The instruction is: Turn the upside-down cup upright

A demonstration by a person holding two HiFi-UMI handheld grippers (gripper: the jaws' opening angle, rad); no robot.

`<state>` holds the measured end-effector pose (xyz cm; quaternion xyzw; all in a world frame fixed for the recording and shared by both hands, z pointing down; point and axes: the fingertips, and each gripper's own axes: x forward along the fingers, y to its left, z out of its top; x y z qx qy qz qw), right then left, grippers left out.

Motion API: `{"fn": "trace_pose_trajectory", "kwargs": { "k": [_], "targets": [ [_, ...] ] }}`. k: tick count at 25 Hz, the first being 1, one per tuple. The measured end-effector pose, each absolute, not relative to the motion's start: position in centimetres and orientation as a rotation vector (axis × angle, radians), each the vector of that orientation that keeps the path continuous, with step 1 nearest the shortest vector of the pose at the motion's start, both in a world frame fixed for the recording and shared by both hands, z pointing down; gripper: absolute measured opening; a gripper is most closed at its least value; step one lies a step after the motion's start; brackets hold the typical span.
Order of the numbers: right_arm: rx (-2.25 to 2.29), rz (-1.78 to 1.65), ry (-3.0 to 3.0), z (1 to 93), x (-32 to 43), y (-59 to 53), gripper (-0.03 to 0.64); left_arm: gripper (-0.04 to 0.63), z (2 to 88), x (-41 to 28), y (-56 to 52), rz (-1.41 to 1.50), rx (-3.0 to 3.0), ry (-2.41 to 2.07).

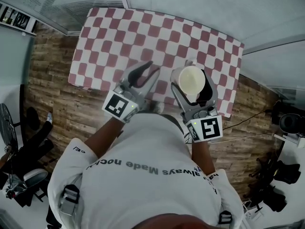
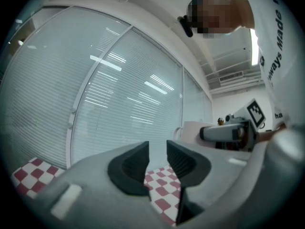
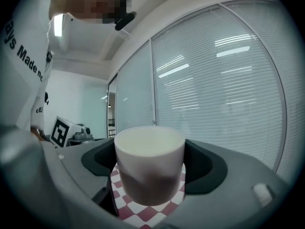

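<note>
Your right gripper is clamped on the cup, one dark pad pressed against each side of it. You hold it up over the near right part of the checked tablecloth. In the right gripper view the cup fills the space between the jaws. It stands straight, its pale round top is level, and red and white squares show below its lower edge. From your head camera that top reads as a plain cream disc, and it isn't clear from here whether it is the mouth or the base. Your left gripper is beside the right one, to the cup's left and apart from it, over the near middle of the cloth. Its jaws are closed down to a narrow slit, and in the left gripper view only cloth and window blinds show through that slit. The same view catches the cup off to the right, with a small loop standing out from its side. The marker cubes sit behind the jaws: the left one is over the table's near edge, and the right one is over the wooden floor.
</note>
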<state>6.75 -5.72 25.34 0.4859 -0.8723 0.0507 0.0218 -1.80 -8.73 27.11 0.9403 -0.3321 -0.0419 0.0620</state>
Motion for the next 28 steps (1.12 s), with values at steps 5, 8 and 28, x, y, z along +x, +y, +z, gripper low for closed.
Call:
{"fn": "trace_pose_trajectory", "kwargs": {
  "k": [5, 8, 28],
  "targets": [
    [1.646, 0.454, -2.833, 24.7, 8.9, -6.2, 0.414, 0.124, 27.1, -1.6, -8.0, -0.126, 2.851, -0.958],
    [1.730, 0.726, -2.898, 24.9, 10.3, -6.7, 0.414, 0.129, 27.1, -1.4, -7.8, -0.123, 2.859, -0.933],
    [1.684, 2.216, -2.945, 29.8, 13.1, -8.3, 0.414, 0.302, 27.4, 0.8, -6.2, -0.132, 2.906, -0.630]
  ]
}}
